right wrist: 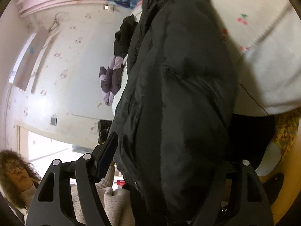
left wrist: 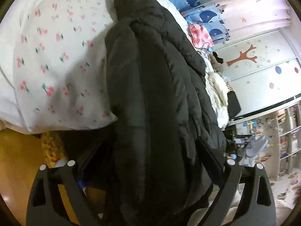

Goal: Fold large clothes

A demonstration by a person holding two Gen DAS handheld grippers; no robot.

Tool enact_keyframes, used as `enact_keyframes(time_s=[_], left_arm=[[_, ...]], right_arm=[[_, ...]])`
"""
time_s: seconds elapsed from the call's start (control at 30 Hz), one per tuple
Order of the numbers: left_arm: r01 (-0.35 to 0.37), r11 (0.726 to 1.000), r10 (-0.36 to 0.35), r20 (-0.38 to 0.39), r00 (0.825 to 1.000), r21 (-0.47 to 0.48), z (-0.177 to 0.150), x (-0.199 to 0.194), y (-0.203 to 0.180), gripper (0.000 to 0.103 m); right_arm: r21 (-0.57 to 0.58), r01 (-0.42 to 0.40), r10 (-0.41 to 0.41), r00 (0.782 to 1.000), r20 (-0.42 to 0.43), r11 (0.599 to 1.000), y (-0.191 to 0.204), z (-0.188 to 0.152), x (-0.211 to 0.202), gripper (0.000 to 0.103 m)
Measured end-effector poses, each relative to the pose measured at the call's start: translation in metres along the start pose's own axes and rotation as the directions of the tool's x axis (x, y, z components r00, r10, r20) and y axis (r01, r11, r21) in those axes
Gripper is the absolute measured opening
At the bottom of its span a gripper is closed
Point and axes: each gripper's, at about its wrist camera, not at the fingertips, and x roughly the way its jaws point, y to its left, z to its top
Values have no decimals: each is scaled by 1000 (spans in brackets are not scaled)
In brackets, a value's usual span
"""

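A: What is seen in the left wrist view, from left to right?

B: A white bedsheet printed with pink cherries (left wrist: 56,60) is spread over the bed, and its edge drops to a yellow floor at the lower left. A black puffer jacket (left wrist: 160,94) is laid along the bed's right side and hangs over the near edge. Beyond it, a heap of pale clothes (left wrist: 218,92) is piled at the bed's far right edge, with a blue patterned curtain (left wrist: 203,13) behind.

A: How is the left hand-held gripper (left wrist: 150,156) set?

B: Its fingers are spread wide, one on each side of the jacket's bulk. The padding bulges between them and is touched by both pads, so the jacket is taken to be grasped, though the contact is partly hidden by the fabric.

A: And the right wrist view?

B: A person with curly hair and round glasses (right wrist: 17,171) is seen at the lower left. A purple garment (right wrist: 111,79) is hung against the flowered wall. The same black puffer jacket (right wrist: 178,94) fills the centre, with the cherry bedsheet (right wrist: 263,37) at the upper right.

A: The right hand-held gripper (right wrist: 169,162)?

B: Its left finger (right wrist: 107,154) is pressed against the jacket's side. The other finger is covered by fabric, so the grip cannot be told.
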Motion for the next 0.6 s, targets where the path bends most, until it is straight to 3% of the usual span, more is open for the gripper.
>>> enact_keyframes(time_s=[0.07, 0.13, 0.17, 0.2, 0.3, 0.37, 0.43, 0.47, 0.5, 0.57, 0.6], left_arm=[[7, 1000, -7, 11, 1000, 2, 0, -1, 2, 88], [24, 999, -24, 27, 999, 22, 2, -6, -4, 56], [30, 999, -31, 32, 999, 21, 4, -9, -7, 37], [24, 999, -26, 51, 998, 34, 6, -13, -11, 27], [29, 996, -36, 87, 996, 79, 7, -23, -24, 24], [17, 996, -24, 78, 997, 87, 6, -20, -22, 25], [20, 999, -21, 39, 999, 40, 3, -11, -9, 51], [-2, 1000, 2, 15, 1000, -9, 0, -5, 1, 71], [-13, 999, 14, 12, 1000, -35, -4, -2, 6, 73], [7, 1000, -6, 17, 1000, -25, -9, -3, 7, 67], [23, 1000, -23, 23, 999, -11, -10, -5, 4, 43]], right_arm=[[-33, -7, 8, 1000, 21, 999, 7, -1, 0, 65], [-75, 4, -1, 1000, 31, 997, 19, 0, 4, 44], [-106, -4, 8, 999, 39, 994, 29, 1, 4, 40], [-135, -24, 32, 998, 51, 990, 39, 3, 3, 36], [-176, -55, 66, 996, 53, 983, 59, 5, 5, 35], [-153, -6, 10, 1000, 24, 988, 55, 5, 9, 39], [-125, 63, -65, 998, -12, 990, 42, 2, 16, 41], [-107, 82, -85, 996, -24, 991, 34, -1, 20, 41], [-96, 87, -89, 996, -21, 992, 29, -5, 20, 40], [-104, 58, -57, 998, 19, 993, 31, -11, 17, 35], [-119, 28, -23, 999, 42, 992, 38, -12, 14, 29]])
